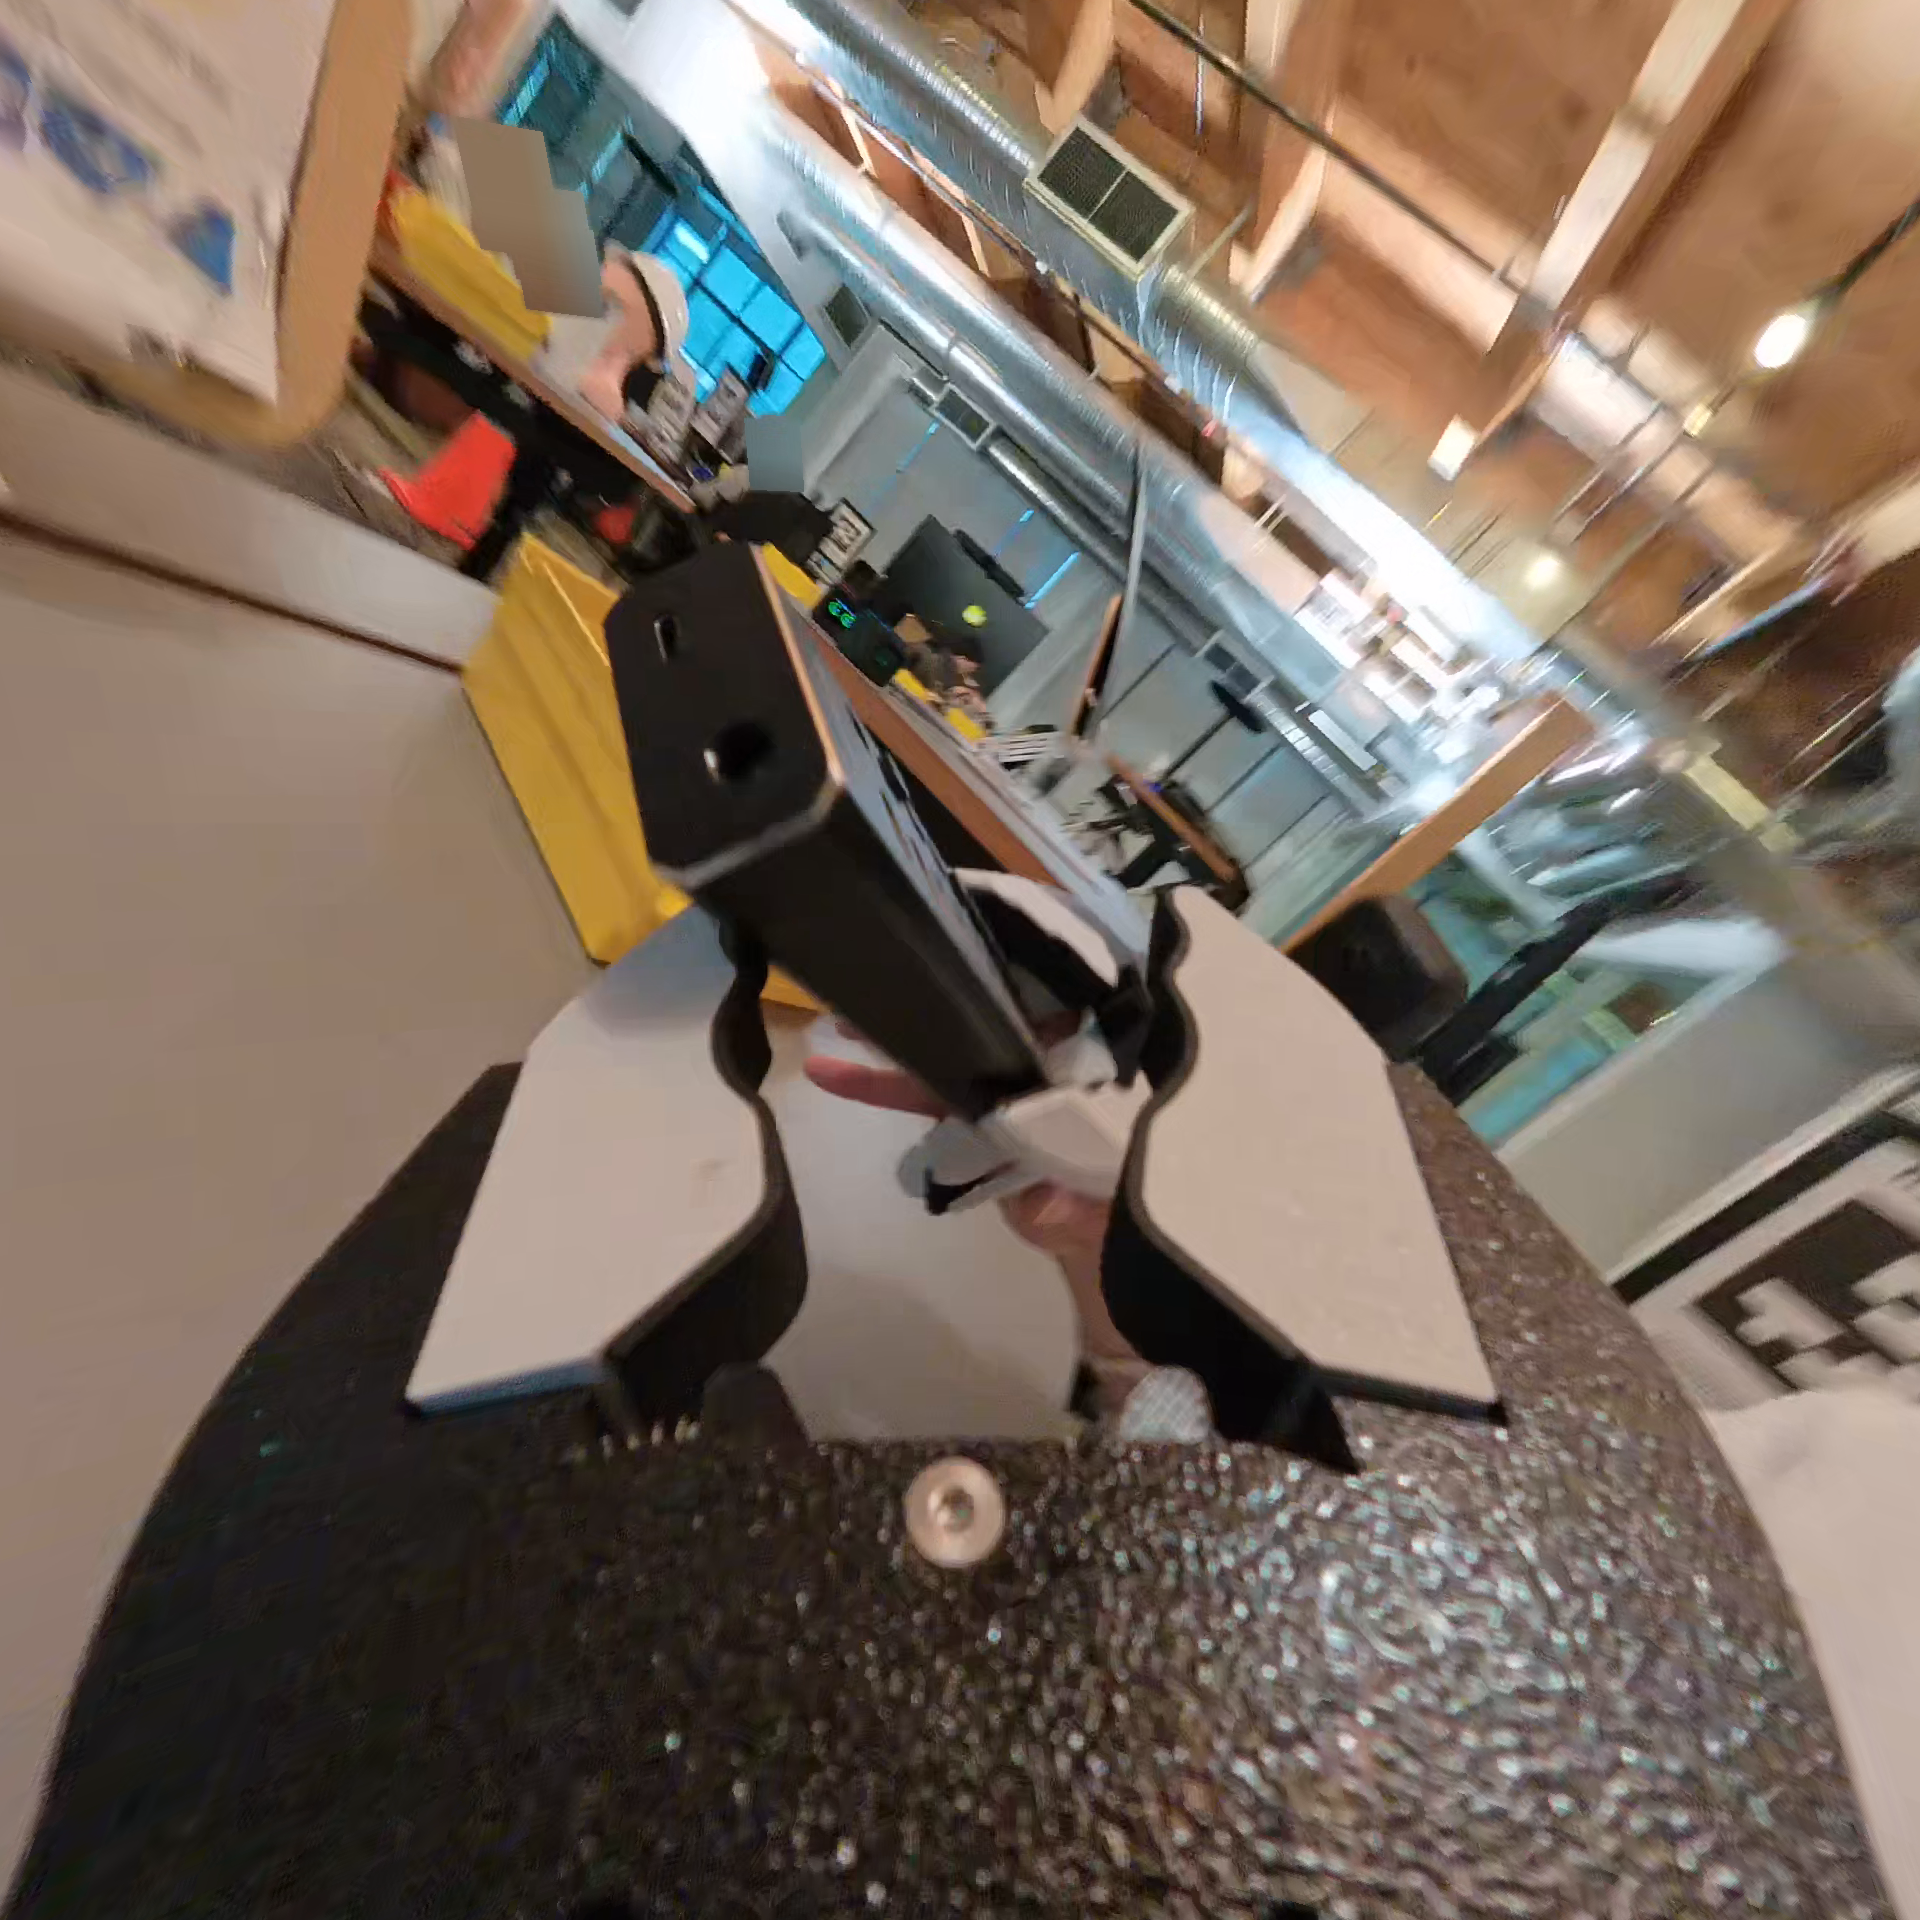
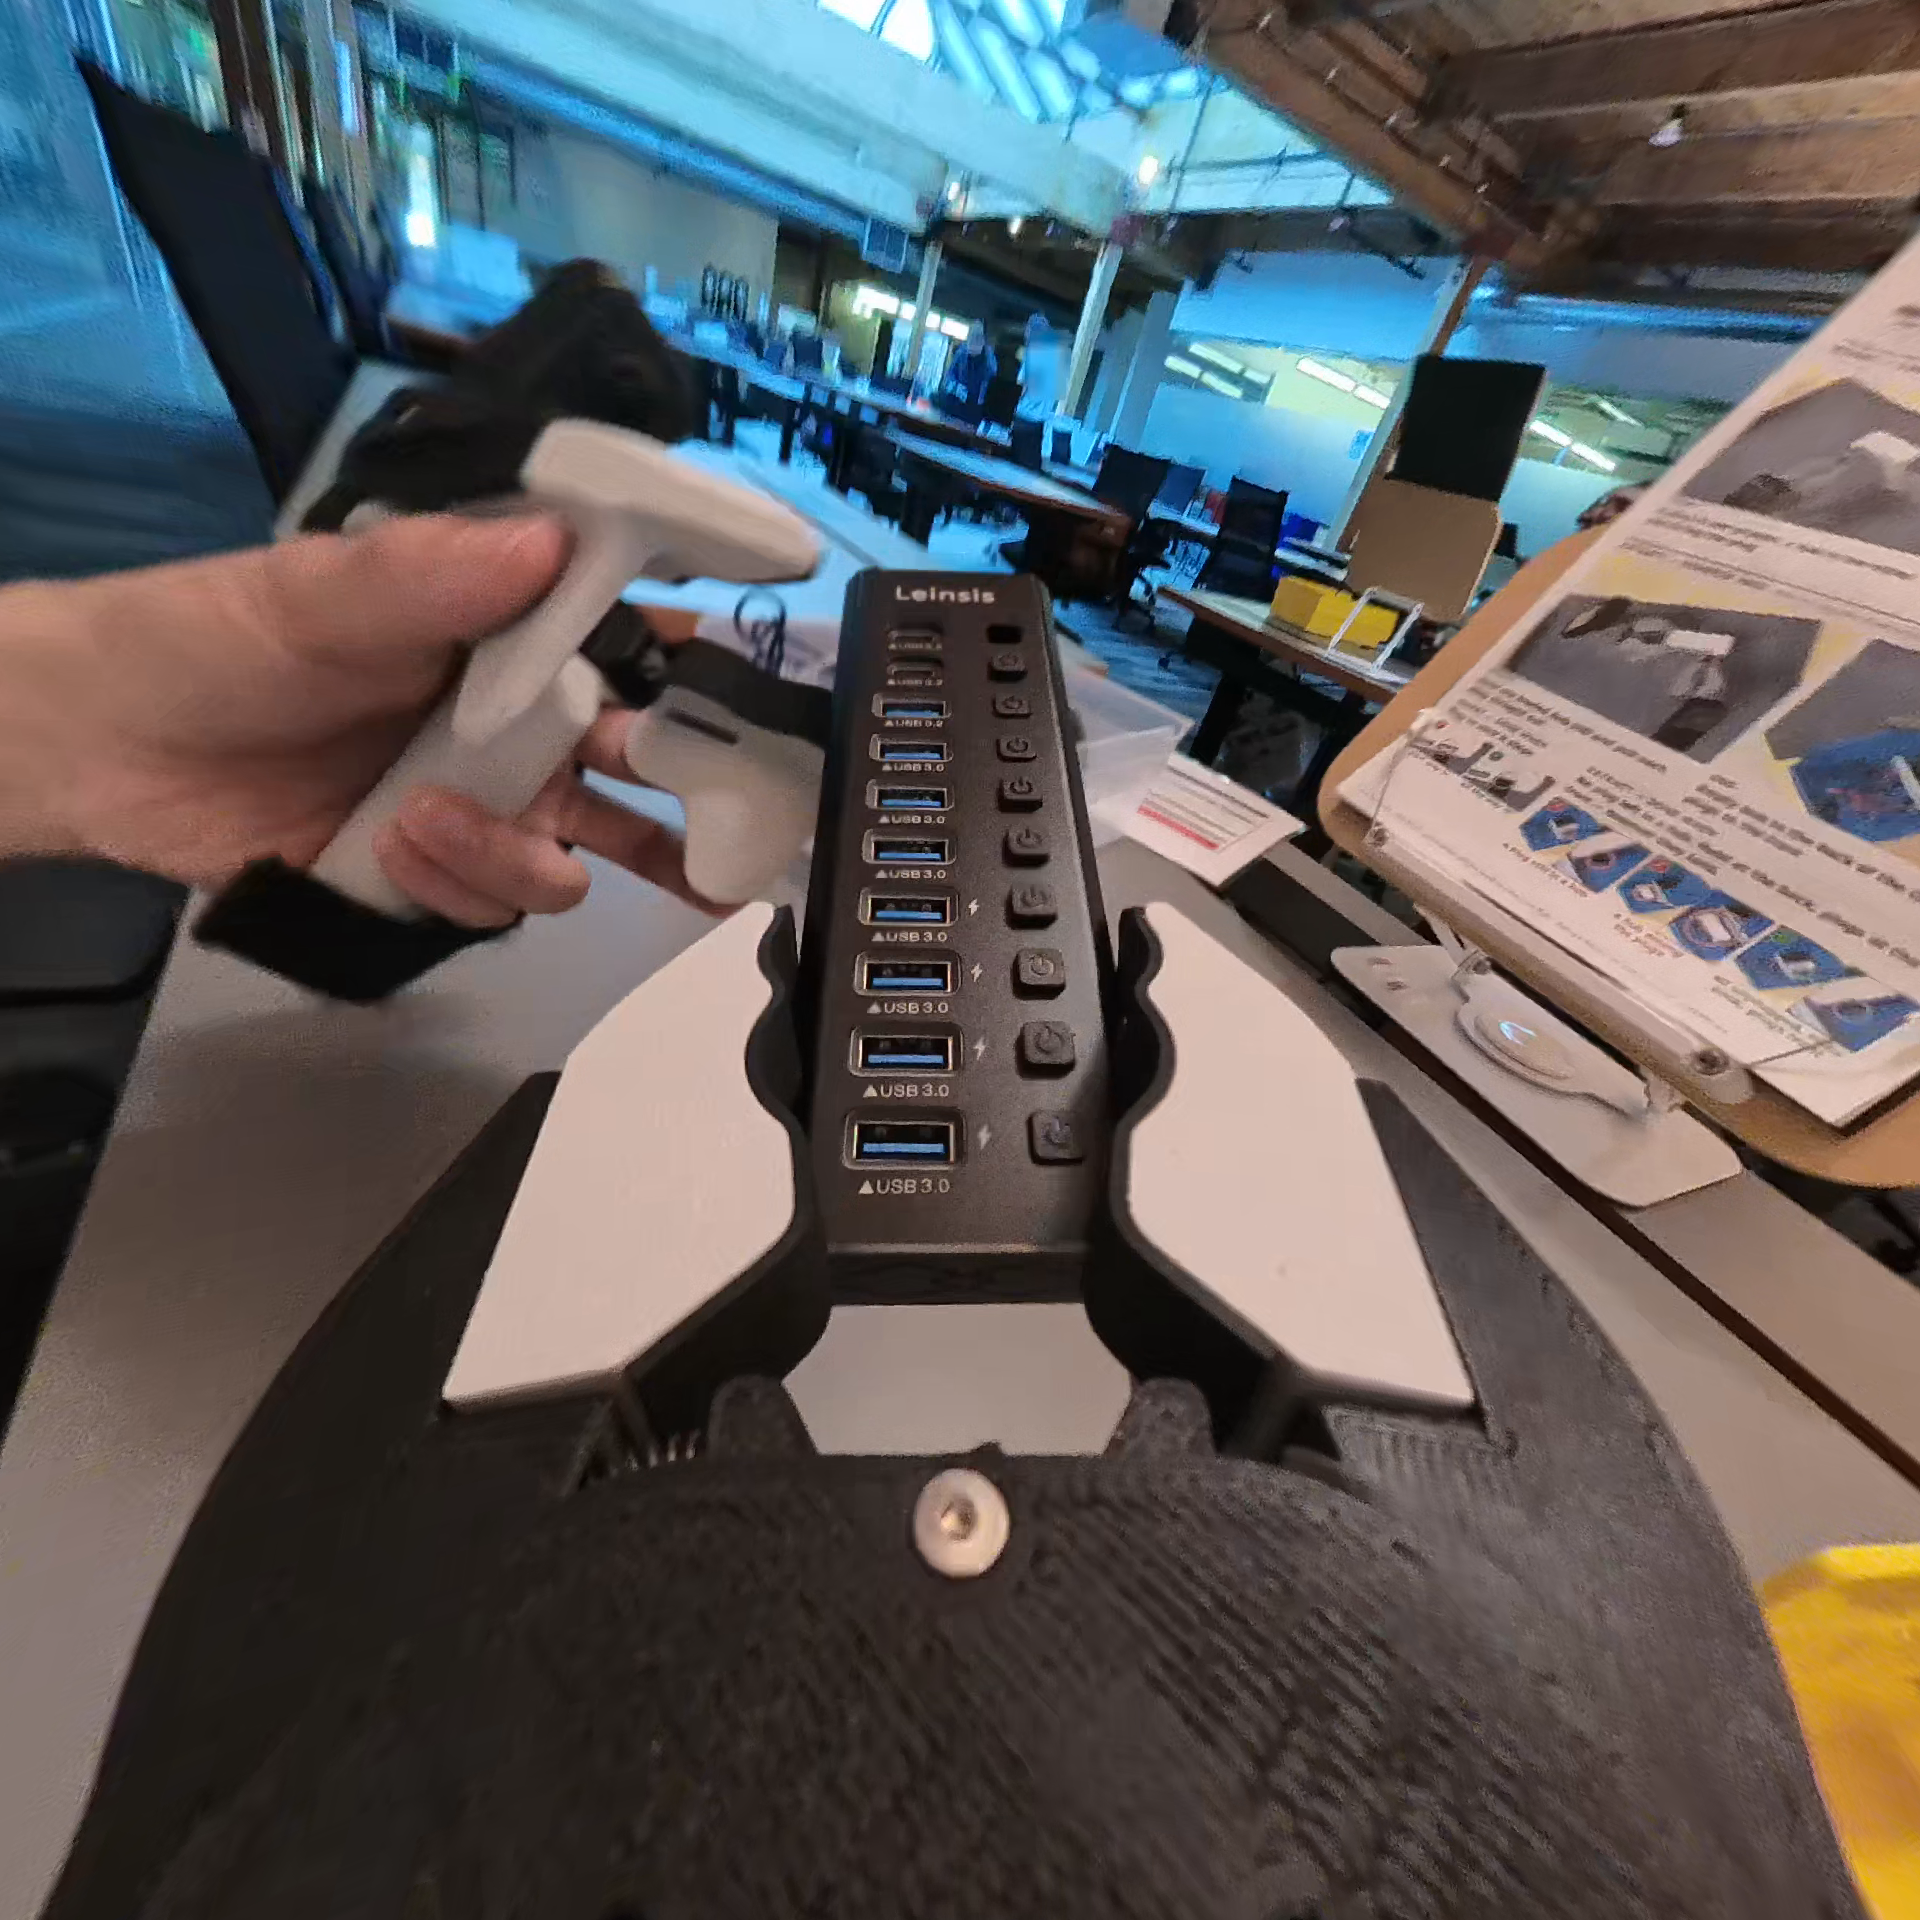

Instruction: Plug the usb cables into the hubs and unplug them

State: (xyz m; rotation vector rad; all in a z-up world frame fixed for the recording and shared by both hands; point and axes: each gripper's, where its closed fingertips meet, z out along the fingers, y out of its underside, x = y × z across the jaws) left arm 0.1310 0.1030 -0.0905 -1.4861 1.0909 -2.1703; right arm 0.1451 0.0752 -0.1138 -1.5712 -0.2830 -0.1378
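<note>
Two grippers at one black USB hub point(image 2: 935, 1039), held over the white worktop point(image 2: 260, 1143). Far left: a hand point(image 2: 312, 707) wrapped round a white handle. Left gripper point(image 1: 951, 951) spread wide, with the hub tilted between its tips; hard to say whether touching. Right gripper point(image 2: 958, 935) pinching the hub's long sides, port face up. At the worktop's right edge, a tilted stand of printed sheets point(image 2: 1662, 779).
</note>
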